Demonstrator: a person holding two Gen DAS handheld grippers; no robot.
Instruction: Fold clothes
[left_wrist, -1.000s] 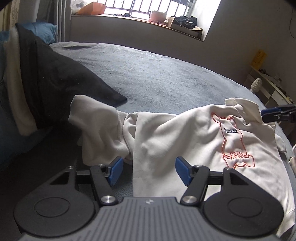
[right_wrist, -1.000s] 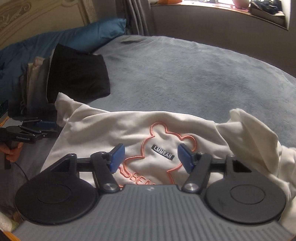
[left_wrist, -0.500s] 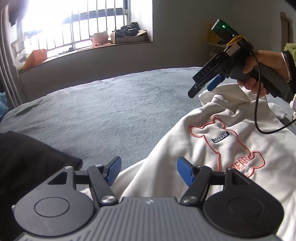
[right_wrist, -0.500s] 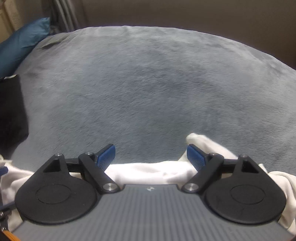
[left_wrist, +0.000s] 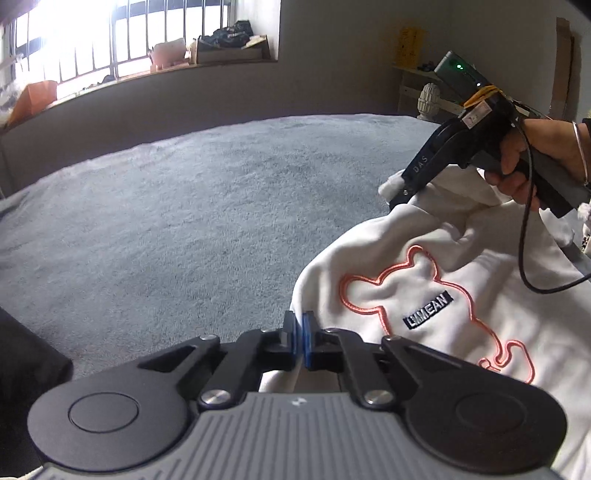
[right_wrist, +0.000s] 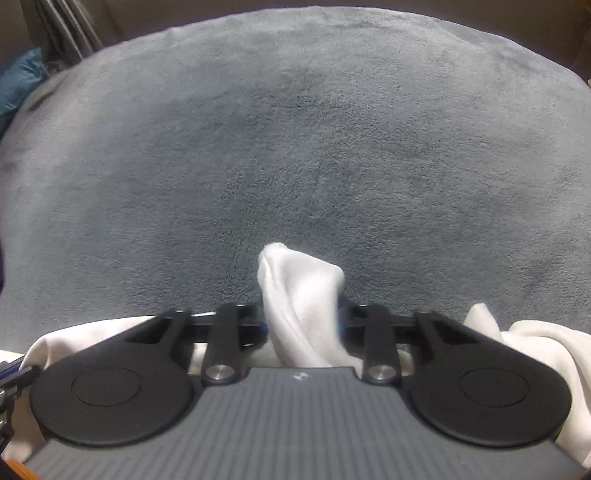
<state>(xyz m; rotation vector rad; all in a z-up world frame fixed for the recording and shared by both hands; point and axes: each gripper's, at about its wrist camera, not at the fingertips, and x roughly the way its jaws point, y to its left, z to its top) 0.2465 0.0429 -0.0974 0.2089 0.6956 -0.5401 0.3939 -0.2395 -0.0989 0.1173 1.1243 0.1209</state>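
A grey plush bedspread filled most of both views, running back to a barred window at eleven o'clock in the left wrist view. On it lay the white sweatshirt, spread over the four o'clock part of that view. Its long axis ran from about five o'clock up toward one o'clock. The orange outlined bear on its chest lay along the same line, ears toward one o'clock, with a small dark label across its middle.

The left gripper had just closed on the sweatshirt's near edge at six o'clock; its blue pads met with only a thin layer of cloth between them.

The right gripper reached in from two o'clock, held by a hand with a bangle at the wrist, its tip at the garment's far bunched corner. In its own view the right gripper had also just closed, its jaws pinching a thick fold of the white cloth that stood up toward twelve o'clock. More of the sweatshirt trailed at three and nine o'clock behind the gripper body.
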